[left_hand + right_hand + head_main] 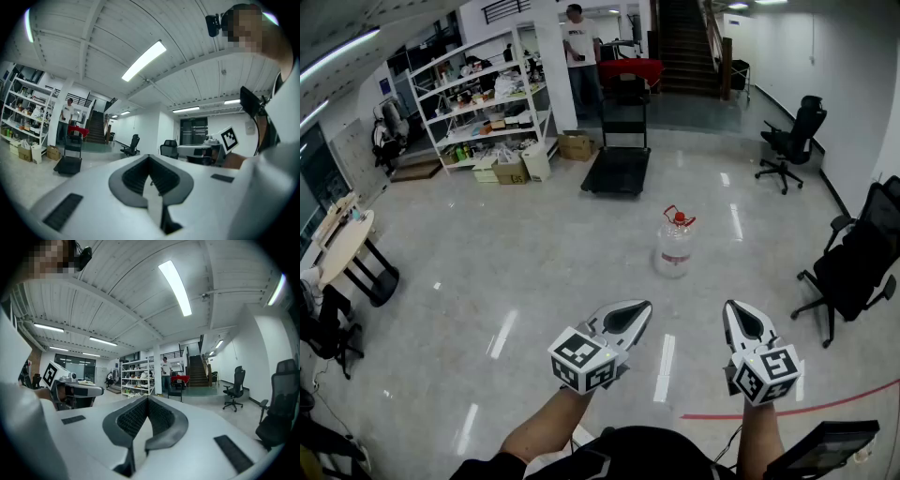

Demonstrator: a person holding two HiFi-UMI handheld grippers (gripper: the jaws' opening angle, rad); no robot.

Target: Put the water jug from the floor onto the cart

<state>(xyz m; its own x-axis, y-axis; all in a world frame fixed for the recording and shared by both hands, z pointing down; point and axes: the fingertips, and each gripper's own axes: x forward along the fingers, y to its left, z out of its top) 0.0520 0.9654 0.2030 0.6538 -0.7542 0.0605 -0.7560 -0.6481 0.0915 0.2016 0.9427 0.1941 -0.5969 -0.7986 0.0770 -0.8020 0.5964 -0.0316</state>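
A clear water jug (pixel 675 246) with a red cap and red handle stands upright on the pale glossy floor, a good way ahead of both grippers. Beyond it a black flat cart (pixel 619 169) with an upright push handle sits on the floor; the cart (pixel 68 164) also shows low at the left in the left gripper view. My left gripper (pixel 643 310) is shut and holds nothing, pointing level at the lower middle. My right gripper (pixel 736 308) is shut and empty too, beside it on the right. Neither touches the jug.
Black office chairs stand at the right (pixel 853 258) and far right (pixel 792 141). White shelving (pixel 483 98) with boxes lines the back left, a person (pixel 580 52) stands near it, and stairs (pixel 684 42) rise behind. A round table (pixel 347 248) is at left. A red floor line (pixel 825 405) runs lower right.
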